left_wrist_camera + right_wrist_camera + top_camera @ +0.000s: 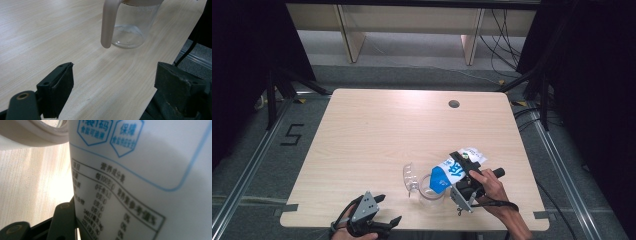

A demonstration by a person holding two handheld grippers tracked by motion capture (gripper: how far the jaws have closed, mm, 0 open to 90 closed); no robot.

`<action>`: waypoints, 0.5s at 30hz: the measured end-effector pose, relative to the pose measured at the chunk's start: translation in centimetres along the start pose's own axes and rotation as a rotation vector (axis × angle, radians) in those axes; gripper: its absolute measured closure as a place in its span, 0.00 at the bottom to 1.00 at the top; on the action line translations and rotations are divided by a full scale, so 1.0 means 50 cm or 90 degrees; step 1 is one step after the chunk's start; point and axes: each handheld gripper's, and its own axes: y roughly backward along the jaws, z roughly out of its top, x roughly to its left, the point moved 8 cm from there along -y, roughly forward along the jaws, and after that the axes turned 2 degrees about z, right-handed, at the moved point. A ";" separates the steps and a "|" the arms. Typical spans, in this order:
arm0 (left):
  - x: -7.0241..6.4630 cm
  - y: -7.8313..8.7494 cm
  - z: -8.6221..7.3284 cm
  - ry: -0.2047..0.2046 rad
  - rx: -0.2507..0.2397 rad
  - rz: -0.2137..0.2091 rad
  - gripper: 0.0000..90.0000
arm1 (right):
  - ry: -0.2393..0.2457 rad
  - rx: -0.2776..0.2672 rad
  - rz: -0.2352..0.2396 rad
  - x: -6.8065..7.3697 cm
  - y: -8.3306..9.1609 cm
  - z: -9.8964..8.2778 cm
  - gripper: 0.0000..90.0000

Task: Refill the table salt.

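At six o'clock on the table (pixel 377 130), the left gripper (pixel 382 209) rests with jaws spread wide, holding nothing. Toward two o'clock from it stands a clear jug (pixel 430 186). The right gripper (pixel 464 172) is clamped on a white-and-blue pouch (pixel 451 171), tilted over the jug's rim; its back carries blue badges and a Chinese nutrition table reading "100".

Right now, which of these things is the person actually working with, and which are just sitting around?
In use:
- white and blue printed bag, clamped in the right gripper and tilted over the jug
- clear glass jug with a beige handle, lid flipped open

Just there:
- left gripper, open, holding nothing
- pale wooden table
- dark round hole in the table
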 end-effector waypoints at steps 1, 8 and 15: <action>-0.001 0.000 0.000 0.004 -0.001 -0.001 0.17 | 0.016 -0.005 -0.004 -0.004 0.000 0.002 0.54; 0.001 0.001 0.000 -0.011 0.001 0.000 0.17 | 0.002 0.006 -0.004 0.002 0.001 0.002 0.54; 0.001 0.000 0.000 -0.010 0.002 0.001 0.17 | 0.014 0.006 -0.004 0.002 0.000 0.004 0.54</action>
